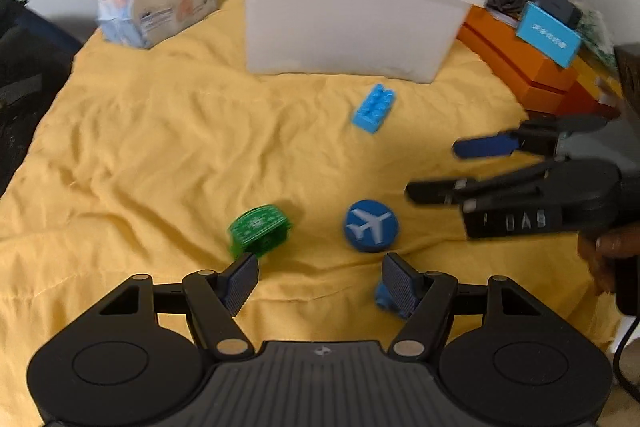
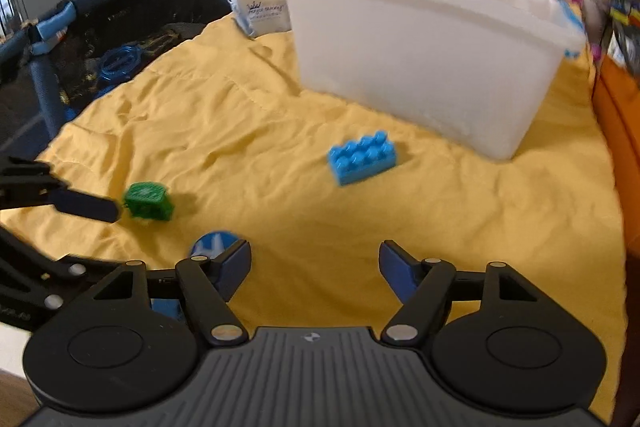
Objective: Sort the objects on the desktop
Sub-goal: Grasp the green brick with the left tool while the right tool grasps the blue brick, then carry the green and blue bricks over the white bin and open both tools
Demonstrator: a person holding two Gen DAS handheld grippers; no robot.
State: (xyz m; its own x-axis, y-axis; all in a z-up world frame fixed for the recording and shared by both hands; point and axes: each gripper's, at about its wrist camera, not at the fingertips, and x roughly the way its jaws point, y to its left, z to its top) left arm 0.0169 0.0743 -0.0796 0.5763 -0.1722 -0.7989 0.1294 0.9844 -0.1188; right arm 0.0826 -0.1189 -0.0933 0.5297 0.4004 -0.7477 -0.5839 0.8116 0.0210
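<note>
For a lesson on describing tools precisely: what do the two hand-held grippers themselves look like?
Each hand-held gripper, left and right, has a black ribbed body, two round black discs, black linkage arms with silver pivot pins, and dark blue textured fingertips. Seen side-on, the right one bears pale lettering, too blurred to read, and a dark cable hangs below it.

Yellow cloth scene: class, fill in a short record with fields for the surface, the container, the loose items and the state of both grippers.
surface: yellow cloth
container: white bin, upright at the back
loose items: blue brick, green piece, blue airplane disc, small blue piece partly hidden
left gripper: open, holding nothing
right gripper: open, holding nothing
</note>
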